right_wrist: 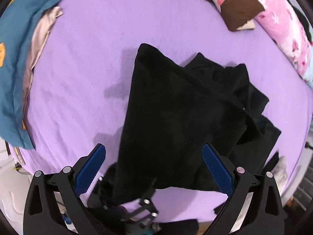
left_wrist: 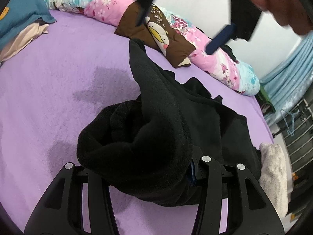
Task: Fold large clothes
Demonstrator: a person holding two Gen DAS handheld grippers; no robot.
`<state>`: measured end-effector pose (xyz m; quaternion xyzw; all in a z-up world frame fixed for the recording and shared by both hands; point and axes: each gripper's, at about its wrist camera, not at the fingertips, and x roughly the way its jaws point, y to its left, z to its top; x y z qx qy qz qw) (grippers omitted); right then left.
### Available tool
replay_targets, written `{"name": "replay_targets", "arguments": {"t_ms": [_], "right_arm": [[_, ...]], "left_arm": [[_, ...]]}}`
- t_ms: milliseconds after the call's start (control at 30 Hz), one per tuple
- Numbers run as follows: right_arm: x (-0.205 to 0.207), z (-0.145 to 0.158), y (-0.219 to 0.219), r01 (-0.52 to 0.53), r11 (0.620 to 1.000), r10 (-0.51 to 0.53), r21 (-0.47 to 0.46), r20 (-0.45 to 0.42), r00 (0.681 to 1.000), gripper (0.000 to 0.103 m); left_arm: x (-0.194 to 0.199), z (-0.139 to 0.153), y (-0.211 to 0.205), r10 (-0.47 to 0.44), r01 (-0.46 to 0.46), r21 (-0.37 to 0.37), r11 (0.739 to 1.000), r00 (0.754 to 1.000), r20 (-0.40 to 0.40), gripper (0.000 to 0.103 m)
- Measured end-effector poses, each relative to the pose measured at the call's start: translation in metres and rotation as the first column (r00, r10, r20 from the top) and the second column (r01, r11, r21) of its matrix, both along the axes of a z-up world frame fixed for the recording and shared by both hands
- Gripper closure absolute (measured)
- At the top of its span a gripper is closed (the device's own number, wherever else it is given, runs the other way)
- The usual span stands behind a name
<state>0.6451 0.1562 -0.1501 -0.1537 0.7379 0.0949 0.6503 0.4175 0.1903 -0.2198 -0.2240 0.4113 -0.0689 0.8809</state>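
A large black fleece garment lies bunched on the purple bed sheet. My left gripper is shut on a thick fold of the garment and holds it raised above the bed; its fingertips are hidden by the cloth. It also shows low in the right wrist view, under the hanging cloth. My right gripper is open, its blue pads spread wide above the garment's near edge, touching nothing. It shows high in the left wrist view, blurred.
A pink floral quilt and a brown cushion lie along the far side. Blue and beige clothes are piled at the left. A pale grey cloth lies at the bed's right edge.
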Motion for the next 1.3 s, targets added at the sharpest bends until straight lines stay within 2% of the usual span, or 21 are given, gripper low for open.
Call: {"name": "replay_targets", "arguments": {"t_ms": [167, 333, 500, 667, 900, 1000, 1033, 1100, 1133, 1167, 1300], "right_arm": [[0.011, -0.01, 0.013, 0.044, 0.994, -0.044, -0.104, 0.0, 0.999, 0.007], [0.01, -0.054, 0.021, 0.067, 0.976, -0.086, -0.207, -0.085, 0.993, 0.007], [0.014, -0.083, 0.034, 0.026, 0.957, -0.055, -0.291, -0.093, 0.994, 0.007], [0.022, -0.101, 0.034, -0.011, 0.907, -0.017, -0.42, -0.063, 0.998, 0.007], [0.027, -0.131, 0.009, 0.013, 0.882, -0.062, -0.472, -0.089, 0.994, 0.007], [0.027, -0.14, 0.001, 0.015, 0.87, -0.068, -0.493, -0.09, 0.994, 0.008], [0.027, -0.142, -0.003, 0.012, 0.867, -0.064, -0.498, -0.087, 0.994, 0.01], [0.028, -0.144, -0.011, 0.031, 0.868, -0.084, -0.496, -0.085, 0.993, 0.026], [0.027, -0.146, -0.016, 0.033, 0.867, -0.088, -0.497, -0.088, 0.992, 0.04], [0.024, -0.147, -0.019, 0.017, 0.875, -0.074, -0.484, -0.098, 0.992, 0.049], [0.019, -0.142, -0.026, -0.011, 0.904, -0.039, -0.428, -0.108, 0.993, 0.071]], "left_arm": [[0.0, 0.004, -0.004, -0.012, 0.012, 0.014, 1.0, 1.0, 0.004, 0.057], [-0.005, 0.009, -0.015, -0.022, 0.021, 0.073, 0.997, 1.0, 0.018, 0.057], [-0.01, 0.017, -0.032, -0.055, 0.047, 0.15, 0.988, 0.997, 0.047, 0.057], [-0.012, 0.021, -0.04, -0.085, 0.07, 0.204, 0.977, 0.994, 0.064, 0.057], [-0.013, 0.024, -0.058, -0.115, 0.089, 0.296, 0.951, 0.991, 0.072, 0.057], [-0.015, 0.025, -0.07, -0.135, 0.099, 0.347, 0.932, 0.988, 0.079, 0.057], [-0.016, 0.026, -0.074, -0.142, 0.103, 0.364, 0.926, 0.986, 0.082, 0.057], [-0.018, 0.027, -0.08, -0.155, 0.109, 0.392, 0.914, 0.984, 0.088, 0.057], [-0.018, 0.028, -0.083, -0.159, 0.111, 0.399, 0.91, 0.983, 0.091, 0.057], [-0.019, 0.029, -0.085, -0.164, 0.114, 0.403, 0.908, 0.982, 0.092, 0.057], [-0.021, 0.031, -0.097, -0.189, 0.134, 0.438, 0.889, 0.978, 0.085, 0.057]]}}
